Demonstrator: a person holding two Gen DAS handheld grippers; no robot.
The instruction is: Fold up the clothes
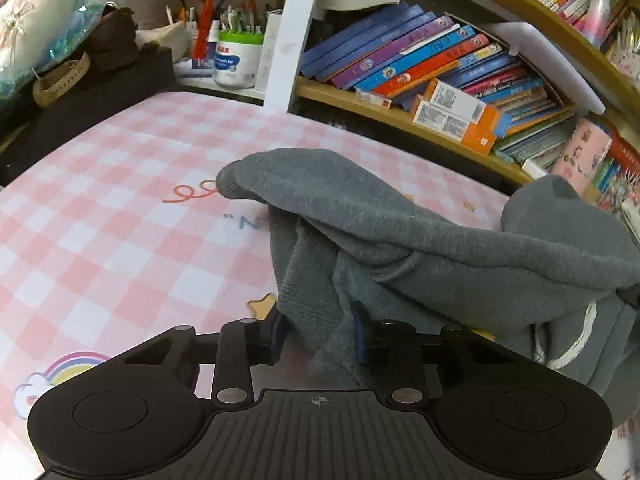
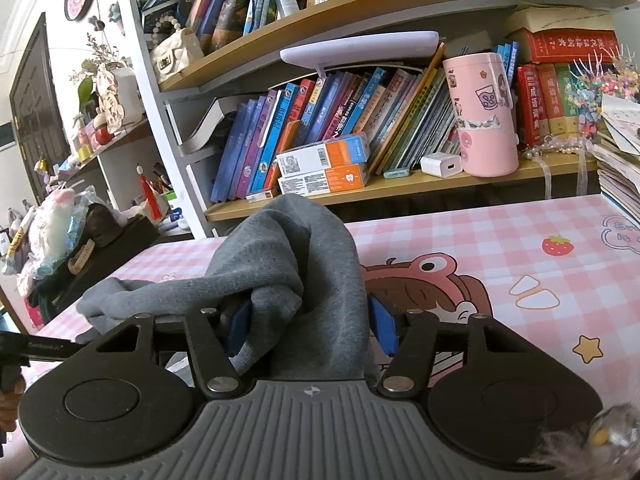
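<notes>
On the bench (image 1: 100,208): a pink-and-white checked cover with cartoon prints carries a grey garment (image 1: 420,248), bunched and partly lifted off the surface.
Left tongs (image 1: 318,336): closed on a hanging fold of the grey garment; cloth fills the gap between the two blue-padded fingers (image 1: 276,336).
Right tongs (image 2: 314,328): clamped on a thick bundle of the same garment (image 2: 296,264); blue pads (image 2: 386,330) press against the cloth from both sides.
Garment position, left wrist view: one narrow end with a ribbed edge points away toward the rear of the bench, raised above the cover; the bulk droops to the right, where a white drawcord (image 1: 580,332) hangs from it.
Garment position, right wrist view: the cloth rises in a hump directly ahead of the tongs and trails down to the left onto the cover.
Behind the bench: a wooden bookshelf (image 2: 400,190) with rows of leaning books (image 2: 280,128), two orange-and-white boxes (image 2: 324,168), a white charger (image 2: 440,165) and a pink cylindrical container (image 2: 482,116).
Left rear: a white jar with a green lid (image 1: 236,60) among pens.
</notes>
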